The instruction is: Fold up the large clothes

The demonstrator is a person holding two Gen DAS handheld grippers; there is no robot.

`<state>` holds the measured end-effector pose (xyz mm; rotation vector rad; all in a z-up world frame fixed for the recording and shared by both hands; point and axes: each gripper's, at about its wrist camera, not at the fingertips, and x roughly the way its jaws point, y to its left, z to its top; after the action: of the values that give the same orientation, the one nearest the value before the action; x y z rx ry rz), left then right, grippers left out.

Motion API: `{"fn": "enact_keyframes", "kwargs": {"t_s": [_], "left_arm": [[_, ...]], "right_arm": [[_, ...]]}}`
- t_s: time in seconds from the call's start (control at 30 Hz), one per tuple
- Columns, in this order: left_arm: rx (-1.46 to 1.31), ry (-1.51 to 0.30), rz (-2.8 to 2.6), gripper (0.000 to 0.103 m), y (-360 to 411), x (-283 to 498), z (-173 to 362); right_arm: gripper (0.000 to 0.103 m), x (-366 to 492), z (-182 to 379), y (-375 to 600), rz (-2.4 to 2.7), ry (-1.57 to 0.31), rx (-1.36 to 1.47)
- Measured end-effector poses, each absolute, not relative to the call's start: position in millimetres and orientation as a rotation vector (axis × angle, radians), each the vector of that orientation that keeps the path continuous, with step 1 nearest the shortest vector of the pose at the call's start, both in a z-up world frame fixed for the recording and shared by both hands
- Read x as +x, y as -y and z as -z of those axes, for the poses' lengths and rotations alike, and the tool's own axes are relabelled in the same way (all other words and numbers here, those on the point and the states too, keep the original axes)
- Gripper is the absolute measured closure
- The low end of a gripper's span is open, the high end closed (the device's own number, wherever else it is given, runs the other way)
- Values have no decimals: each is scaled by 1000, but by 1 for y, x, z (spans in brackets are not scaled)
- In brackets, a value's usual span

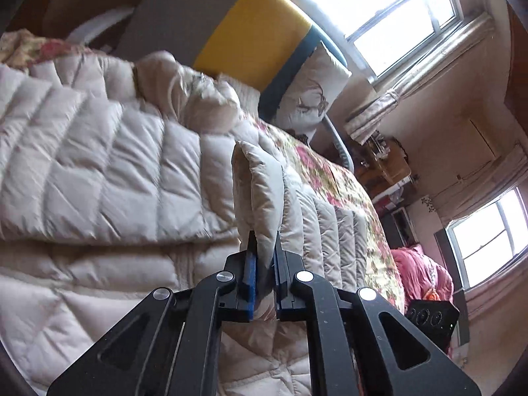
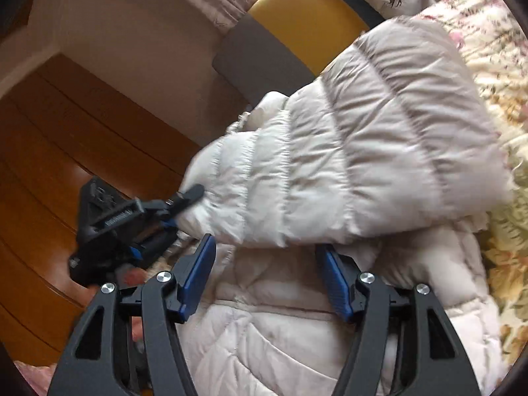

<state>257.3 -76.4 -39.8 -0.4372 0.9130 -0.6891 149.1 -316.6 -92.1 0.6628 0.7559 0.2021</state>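
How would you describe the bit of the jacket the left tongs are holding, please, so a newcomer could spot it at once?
Start at the bed with the flowered bedspread, where a cream quilted jacket lies spread. Near the middle, one padded flap stands upright. Unlike the flat panels around it, its lower edge is pinched between the left tongs.

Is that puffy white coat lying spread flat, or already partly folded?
Partly folded: a quilted section of the coat lies doubled over the rest, its edge pinched in the left gripper. The right gripper is open.
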Motion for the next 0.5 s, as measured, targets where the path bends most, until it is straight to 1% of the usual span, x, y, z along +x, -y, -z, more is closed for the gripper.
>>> {"fn": "enact_keyframes", "kwargs": {"t_s": [0.03,0.1,0.2,0.33,0.4,0.5], "left_arm": [[-430,-886,670,96,68,261,35],[-402,-842,621,96,49,269,27],[-378,-812,551,96,26,283,29],[-359,-817,485,96,3,295,42],[-333,-818,455,96,-5,296,50],[-295,-820,433,96,-11,293,61]], "right_arm": [[37,146,90,316,-161,-768,611],[31,135,90,319,-99,-765,540],[31,128,93,325,-24,-759,463],[30,121,100,332,51,-759,395],[30,130,89,321,88,-755,363],[30,137,86,330,162,-749,338]]}}
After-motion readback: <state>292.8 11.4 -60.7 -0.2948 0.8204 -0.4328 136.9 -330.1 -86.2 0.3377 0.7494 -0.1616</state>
